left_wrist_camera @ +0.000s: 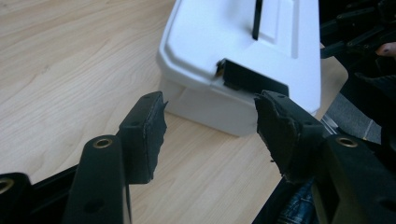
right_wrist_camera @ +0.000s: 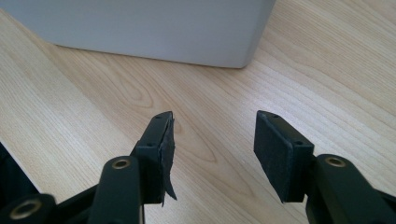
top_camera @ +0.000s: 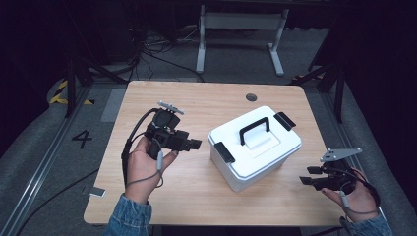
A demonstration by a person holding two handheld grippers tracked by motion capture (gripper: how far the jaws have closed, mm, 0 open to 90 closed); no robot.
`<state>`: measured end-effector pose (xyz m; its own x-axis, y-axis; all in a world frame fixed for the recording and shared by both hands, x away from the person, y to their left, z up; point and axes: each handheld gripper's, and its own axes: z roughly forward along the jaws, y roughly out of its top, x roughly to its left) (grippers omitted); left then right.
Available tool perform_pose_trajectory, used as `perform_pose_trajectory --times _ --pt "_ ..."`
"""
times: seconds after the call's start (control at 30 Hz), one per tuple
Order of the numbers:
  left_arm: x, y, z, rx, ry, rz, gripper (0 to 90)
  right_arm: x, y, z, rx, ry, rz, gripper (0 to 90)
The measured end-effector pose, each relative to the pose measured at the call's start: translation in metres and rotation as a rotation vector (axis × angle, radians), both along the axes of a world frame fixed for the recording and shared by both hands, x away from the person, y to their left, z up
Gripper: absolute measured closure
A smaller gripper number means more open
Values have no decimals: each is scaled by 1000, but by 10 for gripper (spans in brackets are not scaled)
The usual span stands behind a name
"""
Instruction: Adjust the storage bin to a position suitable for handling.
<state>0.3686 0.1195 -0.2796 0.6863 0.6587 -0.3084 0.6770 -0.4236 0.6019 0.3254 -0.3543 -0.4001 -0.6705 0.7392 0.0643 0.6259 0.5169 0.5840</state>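
Note:
A white plastic box (top_camera: 255, 147) with a black carry handle (top_camera: 254, 129) and two black latches stands shut on the wooden table (top_camera: 196, 196). My left gripper (top_camera: 195, 144) is held above the table just left of the box, open, jaws pointing at its near latch (left_wrist_camera: 250, 80). The left gripper view shows the box (left_wrist_camera: 243, 42) a short way beyond the open gripper (left_wrist_camera: 210, 135). My right gripper (top_camera: 307, 176) hovers open at the table's right edge, near the box's front right corner. The right gripper view has the box's wall (right_wrist_camera: 154, 28) ahead of the open gripper (right_wrist_camera: 212, 149).
A round cable hole (top_camera: 251, 97) sits in the table's far side. Beyond the table stand a white frame (top_camera: 241, 29) and loose cables on grey floor. A floor marking "4" (top_camera: 81, 138) lies to the left.

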Motion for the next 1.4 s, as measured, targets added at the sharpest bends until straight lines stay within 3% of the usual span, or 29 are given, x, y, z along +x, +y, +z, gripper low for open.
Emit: perform_pose_trajectory --times 0.2,0.3,0.47,0.6,0.77,0.83,1.03,1.4 --pt "6 -20 8 11 -5 -23 388 -3 -1 -1 7 -15 -2 489" --pt "9 -30 10 -3 -7 -48 347 -4 -3 -2 16 -15 -3 493" --pt "16 -50 12 25 -12 -74 350 -6 -3 -3 9 -22 -3 499" --pt "20 -64 7 27 -21 -99 374 -7 -3 -4 9 -27 -1 499" --pt "29 -81 -1 4 -1 -111 399 -7 -5 -6 19 -25 -7 499" --pt "33 -89 -2 4 8 -110 453 -7 -4 -7 19 -19 -5 498" --pt "44 -108 -9 32 32 -99 460 -7 -3 -9 28 -19 0 493" --pt "55 -133 -27 65 51 -117 634 -7 -2 -13 26 -9 5 493"
